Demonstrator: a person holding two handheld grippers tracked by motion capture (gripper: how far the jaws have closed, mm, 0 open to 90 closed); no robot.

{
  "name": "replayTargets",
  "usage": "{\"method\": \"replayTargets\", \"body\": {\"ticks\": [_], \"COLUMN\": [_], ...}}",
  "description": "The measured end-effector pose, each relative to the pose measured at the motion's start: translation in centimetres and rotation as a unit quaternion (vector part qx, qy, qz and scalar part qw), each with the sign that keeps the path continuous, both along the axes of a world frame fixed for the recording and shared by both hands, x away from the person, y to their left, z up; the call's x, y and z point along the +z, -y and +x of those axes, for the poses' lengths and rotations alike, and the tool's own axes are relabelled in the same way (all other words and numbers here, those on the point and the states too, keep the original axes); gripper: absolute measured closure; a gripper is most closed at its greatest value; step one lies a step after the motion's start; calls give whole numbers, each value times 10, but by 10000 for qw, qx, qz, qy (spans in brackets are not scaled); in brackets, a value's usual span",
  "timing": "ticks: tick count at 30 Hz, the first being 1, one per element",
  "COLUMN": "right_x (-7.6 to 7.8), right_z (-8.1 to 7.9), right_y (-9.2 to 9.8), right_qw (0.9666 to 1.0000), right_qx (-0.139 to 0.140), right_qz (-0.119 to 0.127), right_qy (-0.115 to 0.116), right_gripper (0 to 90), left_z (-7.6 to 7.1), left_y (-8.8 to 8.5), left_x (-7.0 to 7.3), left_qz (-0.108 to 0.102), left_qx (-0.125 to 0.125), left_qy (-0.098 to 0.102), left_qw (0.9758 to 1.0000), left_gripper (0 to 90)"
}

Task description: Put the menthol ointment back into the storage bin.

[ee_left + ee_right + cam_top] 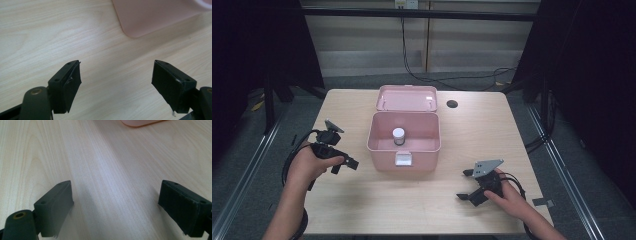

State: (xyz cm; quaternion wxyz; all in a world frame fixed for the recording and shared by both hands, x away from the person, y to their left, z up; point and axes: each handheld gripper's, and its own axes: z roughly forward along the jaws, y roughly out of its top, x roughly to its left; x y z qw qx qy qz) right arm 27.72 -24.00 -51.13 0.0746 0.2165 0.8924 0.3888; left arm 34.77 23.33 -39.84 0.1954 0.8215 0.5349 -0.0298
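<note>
A pink box (403, 148) stands open in the middle of the wooden table (362, 200), its lid (407, 97) tipped back. Inside it stands a small bottle with a white cap (398, 135). My left gripper (344, 165) is held just left of the box, open, with nothing between its jaws; a corner of the pink box (150, 17) shows ahead of it in the left gripper view (116, 82). My right gripper (465, 185) rests near the table's front right, open and holding nothing, over bare wood in the right gripper view (115, 205).
A round cable hole (452, 104) sits in the table behind the box at the right. Black curtains and frame posts flank the table. Cables run along the floor at the back. A white latch (404, 159) is on the box's front.
</note>
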Motion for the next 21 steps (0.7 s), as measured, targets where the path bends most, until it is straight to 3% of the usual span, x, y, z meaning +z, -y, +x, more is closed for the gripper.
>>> {"method": "replayTargets", "body": {"ticks": [21], "right_x": [0], "right_z": [0], "right_y": [0], "right_qw": [10000], "right_qx": [-18], "right_qz": [-5], "right_qy": [2], "right_gripper": [114], "left_z": [-20], "left_y": [8], "left_x": [-50], "left_qz": [-230], "left_qx": [-175], "left_qy": [195], "left_qw": [9994], "left_gripper": [225]}}
